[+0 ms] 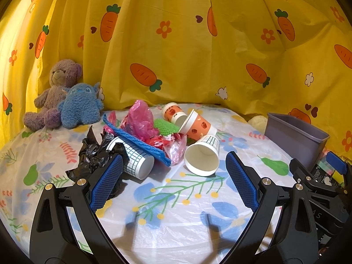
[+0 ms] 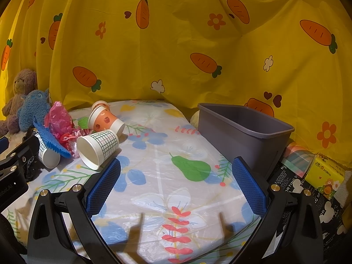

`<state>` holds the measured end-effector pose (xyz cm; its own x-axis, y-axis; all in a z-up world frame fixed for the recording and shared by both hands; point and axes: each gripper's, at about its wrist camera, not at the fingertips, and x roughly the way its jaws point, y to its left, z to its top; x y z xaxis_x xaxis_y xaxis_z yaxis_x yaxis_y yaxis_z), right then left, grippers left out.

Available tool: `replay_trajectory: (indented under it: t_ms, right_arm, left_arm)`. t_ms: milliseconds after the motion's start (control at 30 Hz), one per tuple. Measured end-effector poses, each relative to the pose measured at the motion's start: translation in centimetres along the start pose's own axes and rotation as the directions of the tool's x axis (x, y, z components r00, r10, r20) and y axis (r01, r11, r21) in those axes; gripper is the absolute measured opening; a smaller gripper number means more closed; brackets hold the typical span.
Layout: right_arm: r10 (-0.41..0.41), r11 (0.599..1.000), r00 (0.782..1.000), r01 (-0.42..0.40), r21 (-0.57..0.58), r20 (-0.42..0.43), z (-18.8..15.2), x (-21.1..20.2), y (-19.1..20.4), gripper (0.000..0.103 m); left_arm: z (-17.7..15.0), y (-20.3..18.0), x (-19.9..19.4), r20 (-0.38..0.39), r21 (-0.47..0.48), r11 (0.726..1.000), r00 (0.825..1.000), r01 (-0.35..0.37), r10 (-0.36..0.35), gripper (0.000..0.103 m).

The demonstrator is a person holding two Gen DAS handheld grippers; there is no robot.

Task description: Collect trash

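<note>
A trash heap lies on the floral tablecloth [image 1: 176, 202]: a grid-pattern paper cup [image 1: 203, 157] on its side, a second grid cup [image 1: 137, 161], two orange cups [image 1: 194, 126], a pink plastic bag [image 1: 140, 118], a black plastic bag [image 1: 94, 154], a blue mesh strip [image 1: 140, 144] and green netting [image 1: 166, 127]. My left gripper [image 1: 173, 176] is open and empty, just short of the heap. A grey bin [image 2: 244, 129] stands at the right. My right gripper [image 2: 176, 181] is open and empty, left of the bin. The grid cup [image 2: 98, 148] shows at its left.
Two plush toys, a purple bear [image 1: 55, 92] and a blue one [image 1: 80, 105], sit at the back left. A yellow carrot-print curtain [image 1: 187, 44] hangs behind the table. A yellow tissue pack [image 2: 327, 176] and printed boxes lie right of the bin.
</note>
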<state>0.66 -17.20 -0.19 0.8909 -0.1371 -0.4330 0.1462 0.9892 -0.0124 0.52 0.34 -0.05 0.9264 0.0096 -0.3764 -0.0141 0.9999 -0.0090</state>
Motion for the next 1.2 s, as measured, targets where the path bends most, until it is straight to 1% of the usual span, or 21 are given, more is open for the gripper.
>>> replay_trajectory:
  t_ms: [267, 567, 633, 700, 800, 933, 1033, 1067, 1133, 1200]
  right_arm:
    - [-0.003, 1.000, 1.000, 0.003, -0.002, 0.003, -0.1, 0.2, -0.1, 0.098]
    - [-0.001, 1.000, 1.000, 0.001, -0.010, 0.016, 0.0, 0.3, 0.0, 0.098]
    - [0.007, 1.000, 1.000, -0.006, -0.012, 0.019, 0.1, 0.4, 0.1, 0.098]
    - [0.019, 1.000, 1.000, -0.018, -0.018, 0.022, 0.1, 0.5, 0.3, 0.098]
    - [0.045, 0.999, 0.999, -0.044, -0.030, 0.020, 0.1, 0.8, 0.9, 0.098]
    - [0.082, 0.996, 0.996, -0.081, -0.047, 0.029, 0.6, 1.2, 1.8, 0.098]
    - [0.129, 0.990, 0.992, -0.128, -0.056, 0.006, 1.1, 2.1, 3.0, 0.092]
    - [0.143, 0.988, 0.990, -0.143, -0.059, -0.005, 1.2, 2.5, 3.4, 0.091]
    - [0.179, 0.981, 0.983, -0.181, -0.070, -0.043, 1.5, 3.7, 4.5, 0.089]
    - [0.214, 0.972, 0.974, -0.220, -0.082, -0.082, 1.6, 4.6, 5.6, 0.077]
  left_arm:
    - [-0.1, -0.3, 0.1, -0.001, 0.012, 1.000, 1.000, 0.002, -0.002, 0.093]
    - [-0.1, -0.3, 0.2, 0.009, 0.003, 1.000, 1.000, -0.005, 0.005, 0.093]
    - [-0.2, -0.3, 0.2, 0.011, 0.008, 1.000, 1.000, -0.006, 0.006, 0.093]
    - [-0.3, -0.2, 0.3, 0.003, -0.007, 1.000, 1.000, -0.018, 0.018, 0.093]
    - [-0.3, 0.1, 0.6, -0.007, -0.023, 1.000, 1.000, -0.003, 0.003, 0.093]
    - [-0.2, 0.7, 0.8, 0.004, -0.022, 0.999, 0.999, -0.040, 0.040, 0.093]
    - [0.0, 1.8, 1.1, 0.006, -0.017, 0.997, 0.997, -0.077, 0.077, 0.093]
    - [0.1, 2.3, 1.2, 0.005, -0.022, 0.996, 0.996, -0.087, 0.088, 0.093]
    - [0.2, 3.5, 1.4, 0.002, -0.041, 0.993, 0.994, -0.111, 0.111, 0.093]
    - [0.5, 4.8, 1.5, 0.008, -0.057, 0.989, 0.991, -0.134, 0.134, 0.093]
